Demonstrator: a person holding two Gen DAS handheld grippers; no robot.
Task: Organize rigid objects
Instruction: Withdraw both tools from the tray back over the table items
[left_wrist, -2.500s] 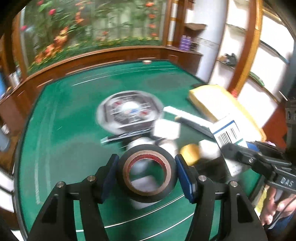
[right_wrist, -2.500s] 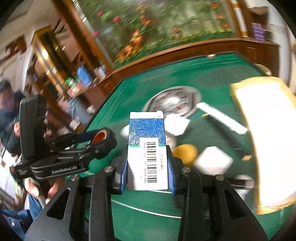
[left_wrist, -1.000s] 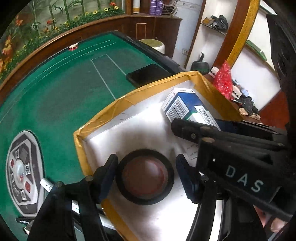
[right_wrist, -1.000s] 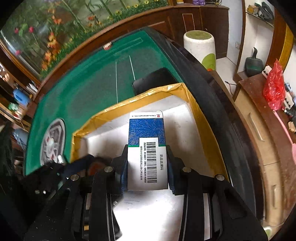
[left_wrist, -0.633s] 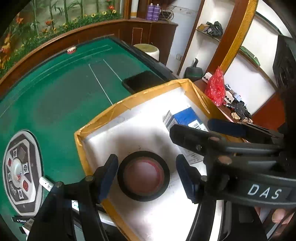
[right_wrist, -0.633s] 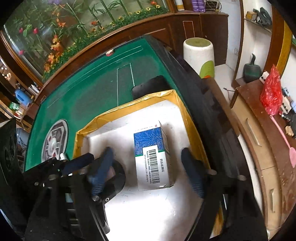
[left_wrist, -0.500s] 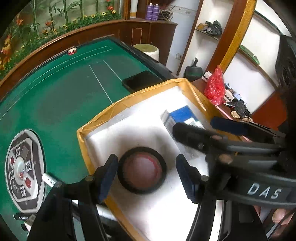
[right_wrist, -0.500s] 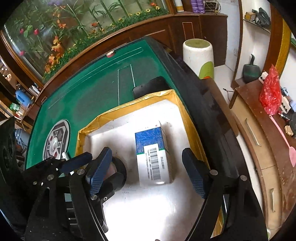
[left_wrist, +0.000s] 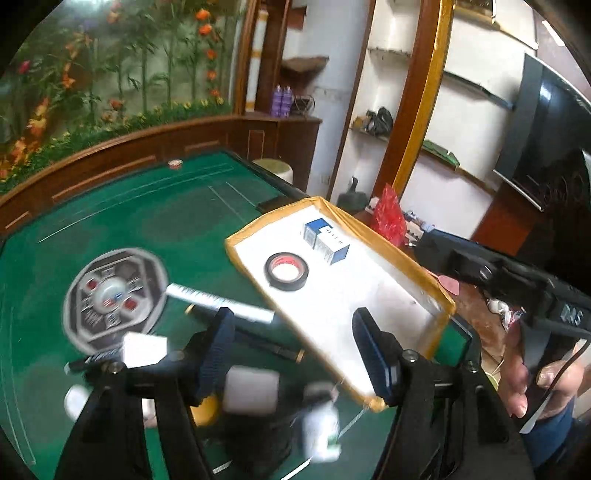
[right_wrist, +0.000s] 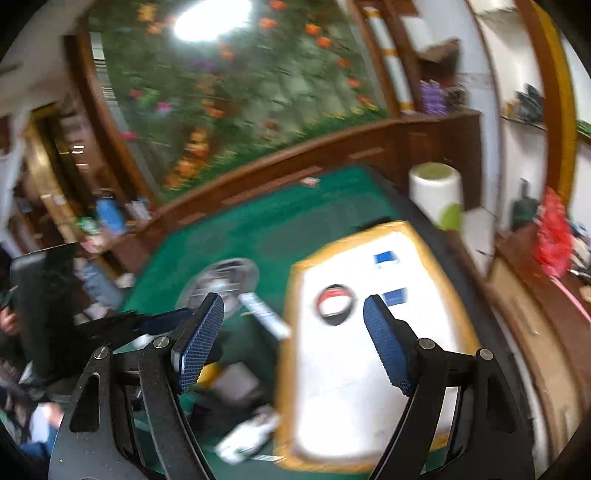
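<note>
Both grippers gape wide and empty: left gripper (left_wrist: 295, 347) over the table's (left_wrist: 155, 214) clutter, right gripper (right_wrist: 295, 343), jaws just opened, above the tray (right_wrist: 424, 243). Tape (left_wrist: 285, 270) and box (left_wrist: 327, 243) lie side by side in it, apart.

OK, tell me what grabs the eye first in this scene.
The white tray with the yellow taped rim on the green table stands out, with a black tape roll and a blue-and-white box lying apart inside it. Next comes the round control panel at the table's centre, with loose items blurred nearby.
</note>
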